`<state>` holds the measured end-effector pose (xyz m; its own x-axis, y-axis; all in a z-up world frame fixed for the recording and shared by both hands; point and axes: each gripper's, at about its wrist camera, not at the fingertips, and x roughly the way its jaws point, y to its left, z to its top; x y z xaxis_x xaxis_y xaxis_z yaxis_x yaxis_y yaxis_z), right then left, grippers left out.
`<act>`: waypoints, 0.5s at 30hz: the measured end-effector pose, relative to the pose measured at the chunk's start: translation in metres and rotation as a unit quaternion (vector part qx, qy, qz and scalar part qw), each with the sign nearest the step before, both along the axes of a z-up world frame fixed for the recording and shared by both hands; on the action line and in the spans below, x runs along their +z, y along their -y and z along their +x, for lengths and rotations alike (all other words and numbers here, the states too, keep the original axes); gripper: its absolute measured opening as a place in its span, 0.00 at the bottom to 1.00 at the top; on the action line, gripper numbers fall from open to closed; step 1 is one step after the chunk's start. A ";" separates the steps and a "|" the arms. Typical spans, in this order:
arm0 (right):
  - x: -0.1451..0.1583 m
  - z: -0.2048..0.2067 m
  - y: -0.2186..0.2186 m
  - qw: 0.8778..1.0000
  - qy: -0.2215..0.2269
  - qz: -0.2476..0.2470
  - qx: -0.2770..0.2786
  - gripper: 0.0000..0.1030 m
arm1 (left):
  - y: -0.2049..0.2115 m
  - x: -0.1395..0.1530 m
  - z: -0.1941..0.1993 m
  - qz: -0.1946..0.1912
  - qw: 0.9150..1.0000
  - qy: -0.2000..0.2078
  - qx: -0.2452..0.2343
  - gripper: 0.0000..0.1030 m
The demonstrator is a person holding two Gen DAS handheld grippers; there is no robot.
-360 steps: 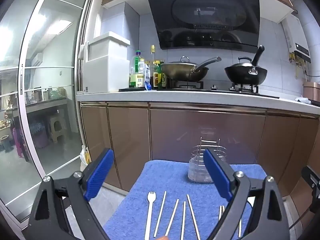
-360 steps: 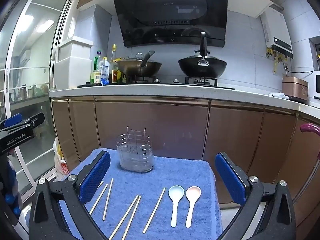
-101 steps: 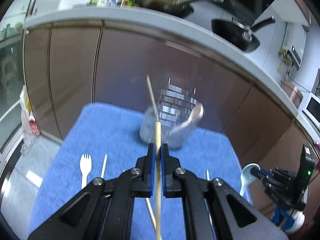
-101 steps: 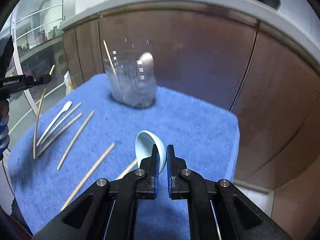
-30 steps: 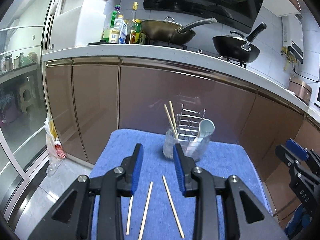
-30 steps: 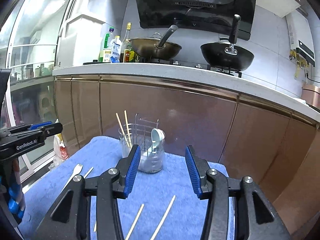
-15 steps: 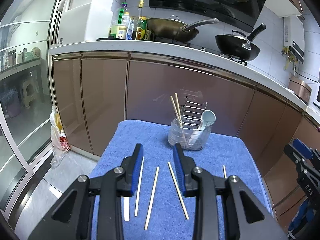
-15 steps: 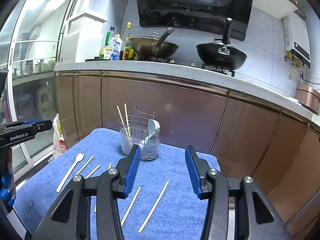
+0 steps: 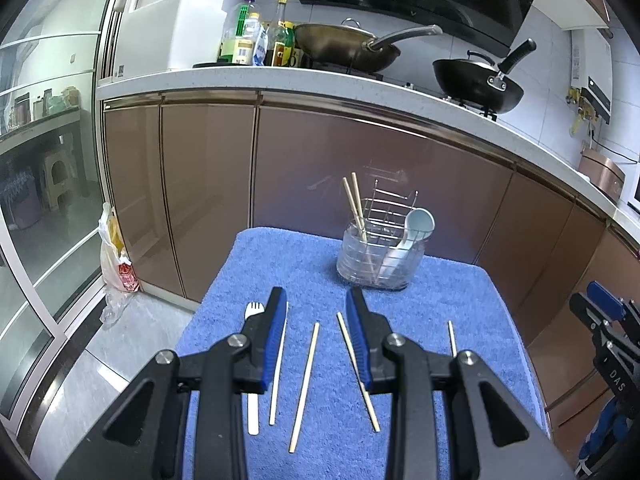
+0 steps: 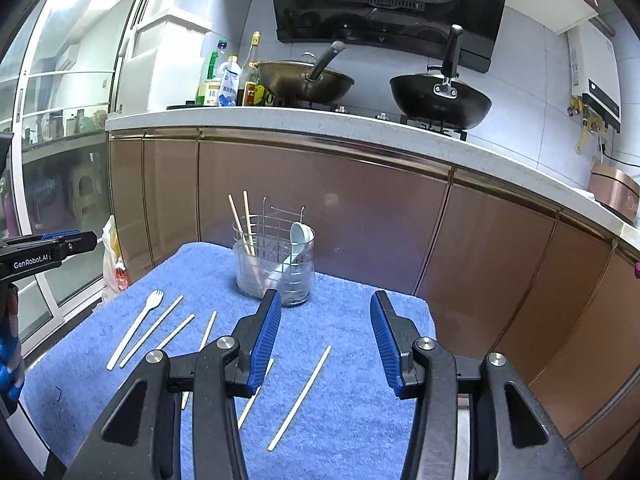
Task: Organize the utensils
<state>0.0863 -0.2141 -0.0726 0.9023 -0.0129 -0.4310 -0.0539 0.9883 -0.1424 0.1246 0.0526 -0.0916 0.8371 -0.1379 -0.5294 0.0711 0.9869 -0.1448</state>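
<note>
At the far left a glass sliding door (image 9: 48, 184) and bare floor tiles (image 9: 116, 344) border the left edge of the desk, which is draped in a blue towel (image 9: 432, 292); a plastic bag (image 9: 116, 264) slumps on the floor against the brown cabinet fronts (image 9: 208, 184) just off the towel's far left corner. Nearest that left edge lies a white plastic fork (image 10: 136, 326), then loose chopsticks (image 9: 305, 384) spread in a loose row across the near half of the towel, none touching the next. The left claw (image 9: 316, 340) hangs above them with its blue pads apart and nothing between them; one chopstick shows in the gap on the towel below. Toward the far edge, right of centre in the left wrist view, stands the clear utensil holder (image 9: 380, 262) with a wire rack rising at its back; two chopsticks lean in its left part and a pale blue spoon (image 9: 416, 228) leans bowl-up in its right part. Open towel surrounds the holder on every side. The right claw (image 10: 324, 340) is likewise open and empty, over bare towel short of the holder, with one chopstick (image 10: 300, 398) lying beneath it. The right side of the towel is unoccupied up to its edge, beyond which the cabinets curve round.
</note>
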 end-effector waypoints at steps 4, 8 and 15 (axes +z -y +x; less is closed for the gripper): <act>-0.004 0.005 0.002 1.000 -0.010 0.003 0.002 0.44 | 0.002 -0.006 0.006 -0.001 1.000 -0.014 -0.010 0.29; -0.016 0.025 0.016 0.996 -0.064 0.052 0.030 0.44 | 0.004 -0.019 0.028 -0.018 0.997 -0.067 -0.044 0.29; -0.075 0.092 0.048 0.959 -0.226 0.159 0.057 0.39 | 0.029 -0.070 0.091 -0.036 0.969 -0.217 -0.116 0.29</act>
